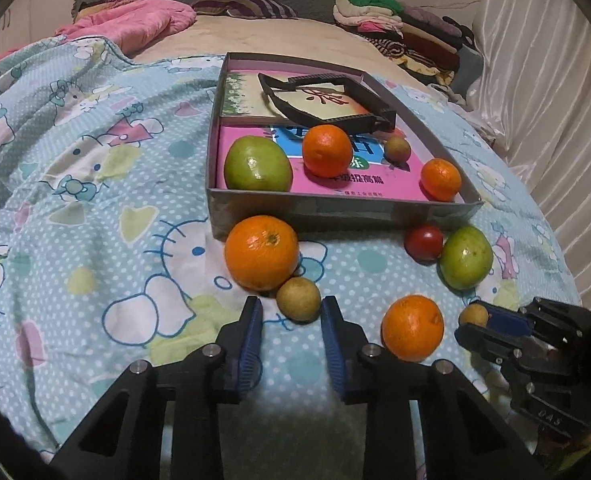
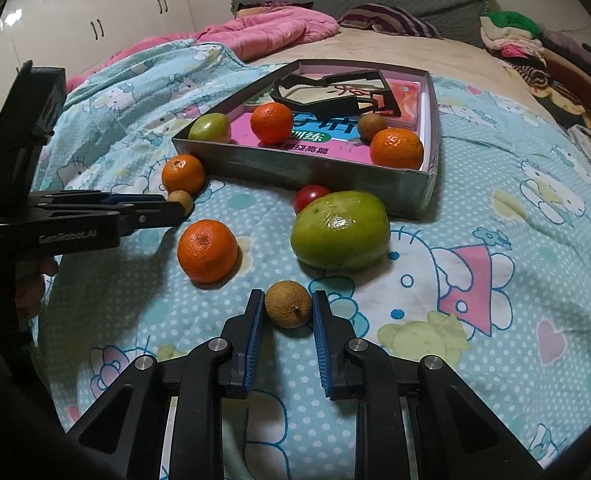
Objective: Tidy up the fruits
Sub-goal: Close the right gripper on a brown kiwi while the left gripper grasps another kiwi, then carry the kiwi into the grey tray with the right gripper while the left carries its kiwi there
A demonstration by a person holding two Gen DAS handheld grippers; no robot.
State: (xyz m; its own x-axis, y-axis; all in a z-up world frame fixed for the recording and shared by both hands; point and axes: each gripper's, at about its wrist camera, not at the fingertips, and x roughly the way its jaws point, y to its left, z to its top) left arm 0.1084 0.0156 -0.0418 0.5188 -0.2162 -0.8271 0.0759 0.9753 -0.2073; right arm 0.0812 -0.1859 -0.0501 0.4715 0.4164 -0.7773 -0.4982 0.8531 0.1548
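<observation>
A grey box point(image 1: 335, 210) point(image 2: 307, 168) on the bed holds a green fruit point(image 1: 257, 164), two oranges point(image 1: 327, 150) point(image 1: 440, 179) and a small brown fruit point(image 1: 397, 149). On the blanket lie two oranges point(image 1: 261, 252) point(image 1: 412, 327), a red tomato point(image 1: 423, 242), a green fruit point(image 1: 465, 257) point(image 2: 340, 230) and two small brown fruits. My left gripper point(image 1: 291, 308) is open around one brown fruit point(image 1: 298, 299). My right gripper point(image 2: 288, 306) is open with the other brown fruit point(image 2: 288, 304) between its fingers, close but apart.
The box also holds books and a black frame point(image 1: 327, 100). Pink bedding point(image 1: 135, 24) and a striped pillow point(image 1: 243, 2) lie at the back. Folded clothes point(image 1: 407, 28) are stacked back right. A white curtain point(image 1: 555, 100) hangs on the right.
</observation>
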